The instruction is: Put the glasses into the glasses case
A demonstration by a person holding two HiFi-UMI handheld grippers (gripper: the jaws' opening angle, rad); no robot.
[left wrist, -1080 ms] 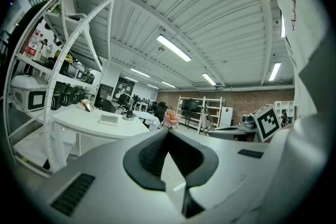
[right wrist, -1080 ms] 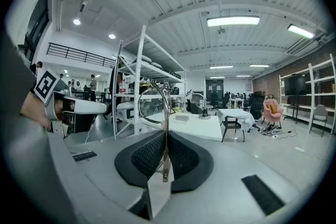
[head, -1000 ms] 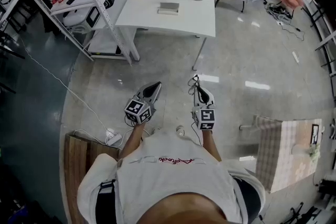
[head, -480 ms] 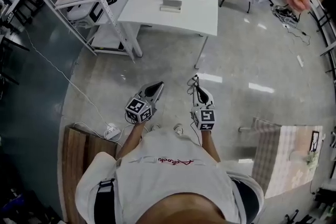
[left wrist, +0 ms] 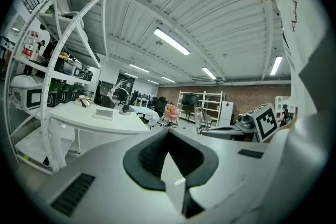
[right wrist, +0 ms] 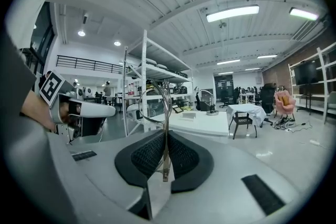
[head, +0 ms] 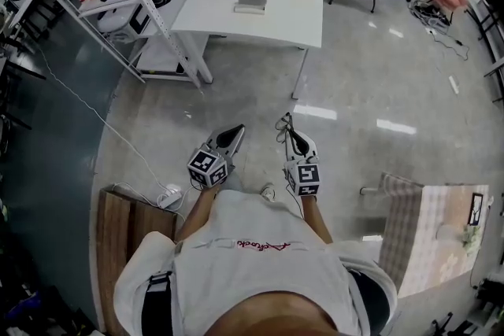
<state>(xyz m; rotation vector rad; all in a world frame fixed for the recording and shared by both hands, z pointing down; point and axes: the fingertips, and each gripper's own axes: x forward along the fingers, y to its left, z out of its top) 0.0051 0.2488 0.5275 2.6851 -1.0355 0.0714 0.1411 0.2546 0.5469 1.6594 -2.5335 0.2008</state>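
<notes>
Currently little has changed: your right gripper (head: 290, 136) stays clenched on the glasses (right wrist: 167, 113), and your left gripper (head: 231, 136) stays closed and empty. The white table (head: 276, 20) with a flat grey box (head: 250, 5), probably the case, remains well ahead, so continue the approach.

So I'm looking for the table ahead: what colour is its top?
White table top, best seen in the head view.
</notes>
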